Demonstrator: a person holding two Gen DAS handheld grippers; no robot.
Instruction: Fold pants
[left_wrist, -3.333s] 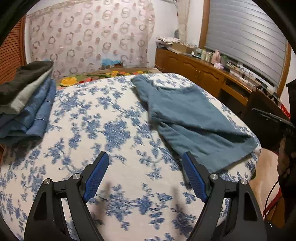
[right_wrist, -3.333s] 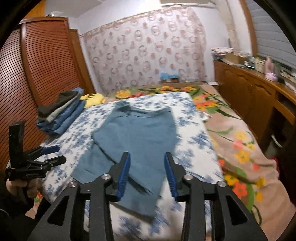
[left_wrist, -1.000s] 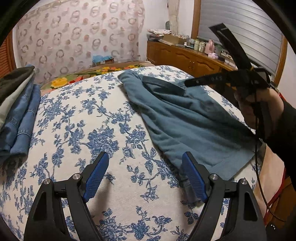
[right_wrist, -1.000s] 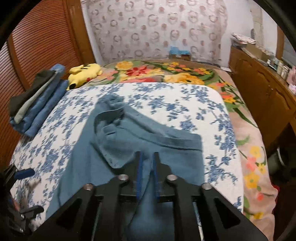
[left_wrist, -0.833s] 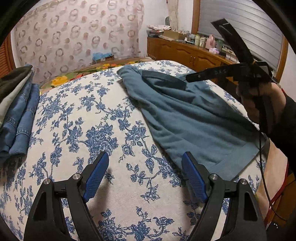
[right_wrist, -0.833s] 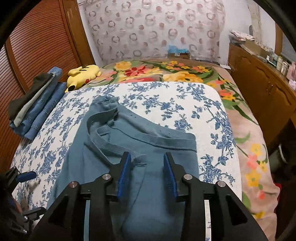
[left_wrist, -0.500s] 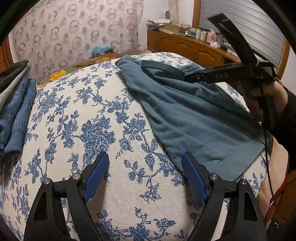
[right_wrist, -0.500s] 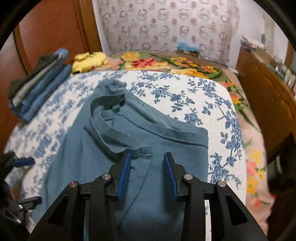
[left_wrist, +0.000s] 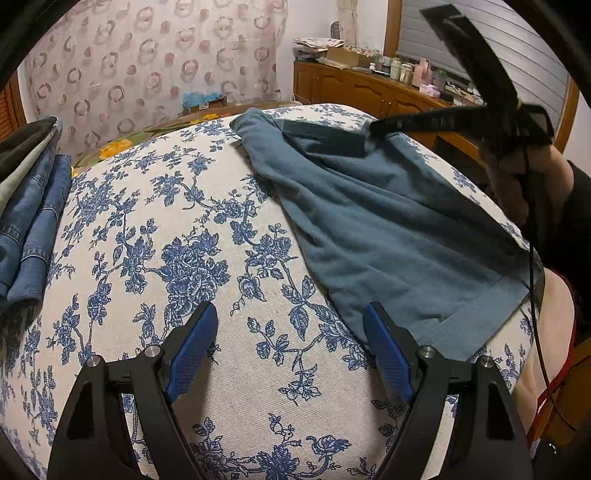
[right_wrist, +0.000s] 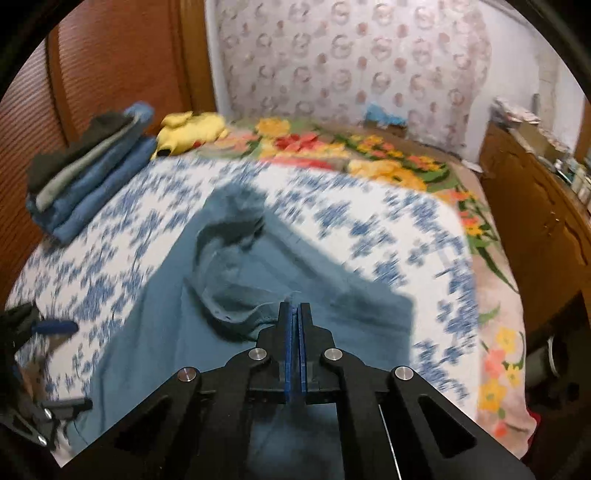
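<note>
I'm working over a bed (left_wrist: 155, 236) with a blue-flowered cover, a wooden dresser (left_wrist: 369, 88) running along the wall. The teal pants (left_wrist: 388, 221) are lying spread toward the bed's right side. My left claw (left_wrist: 290, 325) is hanging released over bare cover. Only my right view is showing the yellow plush (right_wrist: 192, 129) and my right claw (right_wrist: 294, 308) clenching soft, wrinkled pants fabric near the waistband.

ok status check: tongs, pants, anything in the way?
Left tongs open, over bare floral sheet beside the pants hem. Right tongs shut on teal pants near the waistband. Folded clothes stack at far edge, clear of the work.
</note>
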